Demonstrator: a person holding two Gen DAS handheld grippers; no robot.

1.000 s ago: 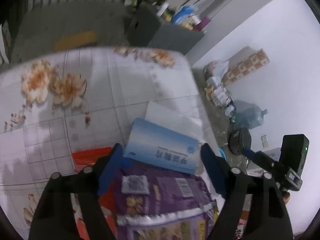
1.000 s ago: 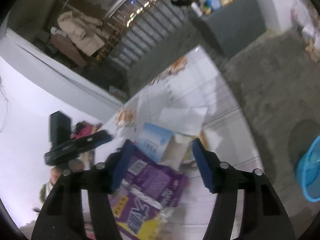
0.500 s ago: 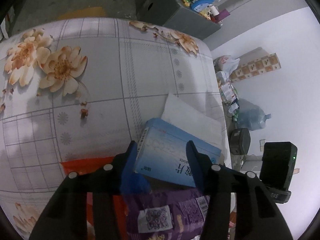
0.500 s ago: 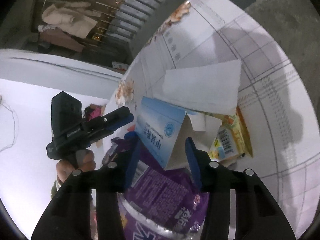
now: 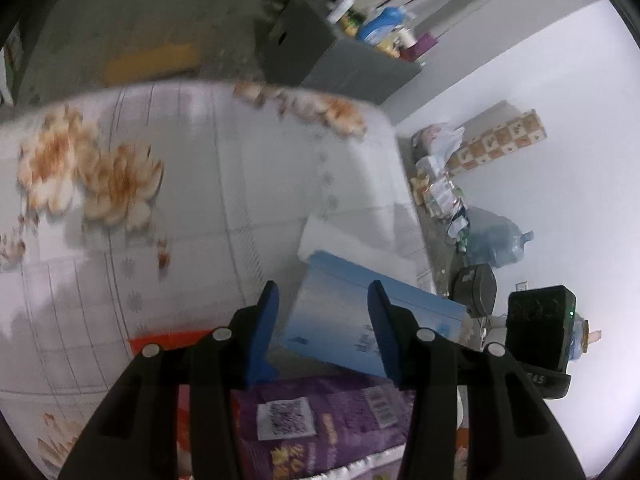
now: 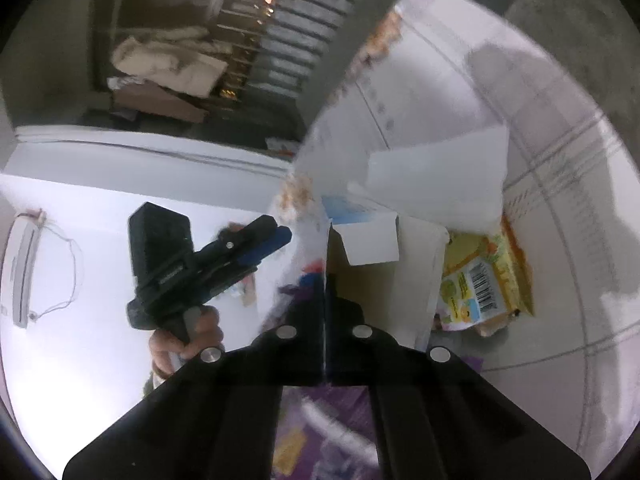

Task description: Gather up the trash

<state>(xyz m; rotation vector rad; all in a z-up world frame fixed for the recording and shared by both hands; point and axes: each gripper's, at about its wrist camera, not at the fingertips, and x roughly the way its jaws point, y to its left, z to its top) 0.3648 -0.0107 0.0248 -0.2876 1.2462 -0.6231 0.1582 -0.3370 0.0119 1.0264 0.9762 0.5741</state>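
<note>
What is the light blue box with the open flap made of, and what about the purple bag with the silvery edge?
The light blue box looks like thin cardboard: stiff folded flaps, matte brown inside, smooth printed outside. The purple bag looks like glossy plastic film, probably foil-lined: it crinkles, shines, and has a silvery crimped seam.

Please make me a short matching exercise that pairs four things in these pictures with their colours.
Things:
1. carton
2. snack bag
3. sheet of paper
4. juice pouch

Colours:
a. purple
b. yellow
c. light blue
d. white

Pairs: 1-c, 2-a, 3-d, 4-b
</note>
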